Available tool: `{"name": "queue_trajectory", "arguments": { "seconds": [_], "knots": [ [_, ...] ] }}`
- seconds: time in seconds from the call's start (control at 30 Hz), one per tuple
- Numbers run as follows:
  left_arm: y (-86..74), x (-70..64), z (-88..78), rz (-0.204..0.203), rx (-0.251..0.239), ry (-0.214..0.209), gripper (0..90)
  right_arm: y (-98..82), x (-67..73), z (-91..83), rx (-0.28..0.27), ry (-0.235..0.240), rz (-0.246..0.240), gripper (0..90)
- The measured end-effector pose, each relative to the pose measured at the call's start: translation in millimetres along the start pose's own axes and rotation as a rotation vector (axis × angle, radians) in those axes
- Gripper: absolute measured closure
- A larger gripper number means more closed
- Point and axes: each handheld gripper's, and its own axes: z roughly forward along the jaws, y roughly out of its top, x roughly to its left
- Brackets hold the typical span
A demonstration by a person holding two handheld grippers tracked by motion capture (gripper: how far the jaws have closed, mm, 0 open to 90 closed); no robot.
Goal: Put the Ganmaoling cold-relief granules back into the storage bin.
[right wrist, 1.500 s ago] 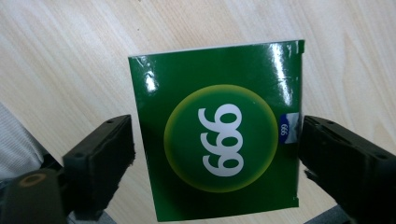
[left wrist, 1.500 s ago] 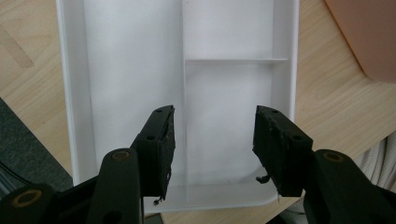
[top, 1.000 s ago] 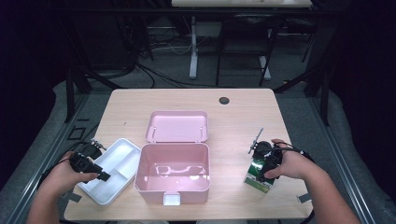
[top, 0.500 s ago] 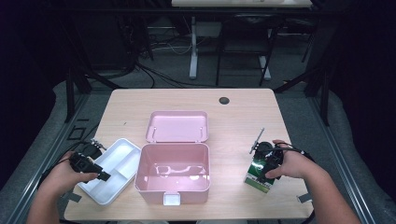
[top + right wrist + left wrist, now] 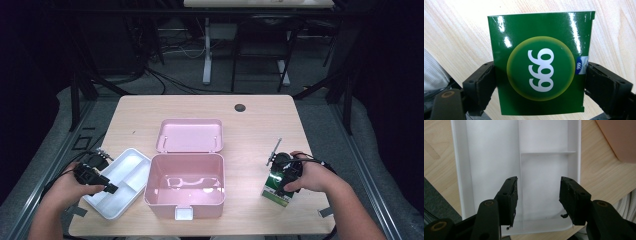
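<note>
R gripper (image 5: 537, 82) clamped on green box (image 5: 539, 62) by its sides, at table's (image 5: 250, 130) right, well apart from pink case (image 5: 184, 185). L gripper (image 5: 537, 197) open, empty, over white tray (image 5: 494, 155). Risk: glossy card, narrow pad contact; box may slip or twist on lift.

Green box (image 5: 540, 67) is showing "999" in white on its yellow-ringed circle, plus small "999" on its blue side tab.
</note>
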Motion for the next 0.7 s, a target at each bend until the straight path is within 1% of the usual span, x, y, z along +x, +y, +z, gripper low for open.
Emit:
{"name": "queue_trajectory", "arguments": {
  "seconds": [0.2, 0.3, 0.4, 0.57, 0.7],
  "knots": [
    [-0.1, 0.4, -0.1, 0.002, -0.002, 0.0, 49.2, -0.1, -0.2, -1.0, -0.004, 0.004, 0.003, 15.8],
    [-0.1, 0.3, -0.3, 0.001, -0.005, -0.002, 49.2, 0.3, 0.1, -1.7, 0.001, 0.001, -0.001, 16.1],
    [-0.1, 0.5, -0.2, 0.002, -0.004, -0.002, 49.2, 1.0, 0.9, -2.2, -0.005, -0.004, -0.002, 16.3],
    [-0.2, 0.9, -0.1, 0.003, -0.007, -0.003, 49.2, 3.6, 1.7, -7.4, -0.001, -0.015, -0.023, 16.3],
    [-1.1, 1.7, -1.2, -0.003, -0.006, -0.005, 49.2, 5.5, 2.9, -12.7, -0.011, -0.021, -0.031, 16.4]
  ]
}}
